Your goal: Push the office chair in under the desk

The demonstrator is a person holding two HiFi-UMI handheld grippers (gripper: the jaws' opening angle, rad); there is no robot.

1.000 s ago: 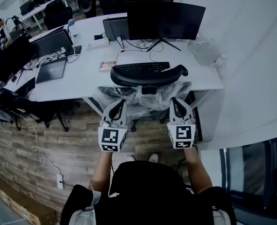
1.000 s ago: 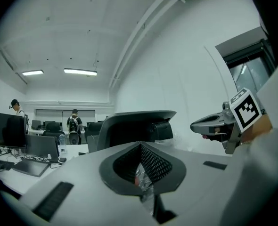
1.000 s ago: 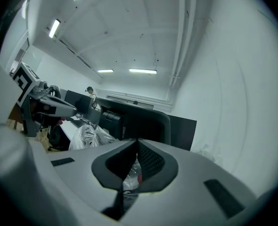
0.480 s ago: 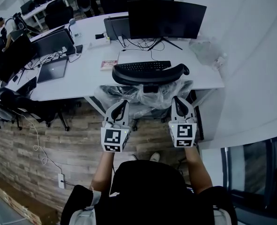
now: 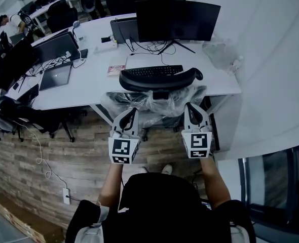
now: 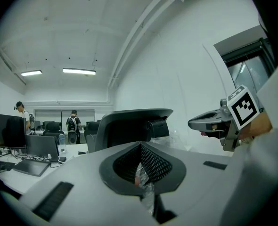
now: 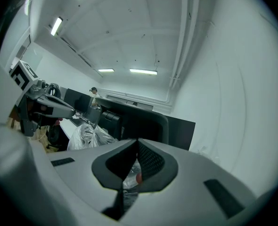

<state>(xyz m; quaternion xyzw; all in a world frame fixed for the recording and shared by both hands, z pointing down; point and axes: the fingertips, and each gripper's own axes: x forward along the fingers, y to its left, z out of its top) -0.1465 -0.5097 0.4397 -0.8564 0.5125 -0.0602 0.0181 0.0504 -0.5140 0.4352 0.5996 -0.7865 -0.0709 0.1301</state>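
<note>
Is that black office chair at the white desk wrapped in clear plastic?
Yes, crinkled clear plastic covers the back of the black office chair standing at the white desk.

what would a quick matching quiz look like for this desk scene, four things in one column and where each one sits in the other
Things
1. keyboard
2. laptop
3. office chair
4. monitor

Places
a. at the front edge of the desk, its back draped in clear plastic
b. at the back of the desk, screen dark
c. on the left part of the desk, beside loose cables
d. on the desk just beyond the chair's curved top

Pairs: 1-d, 2-c, 3-a, 4-b
</note>
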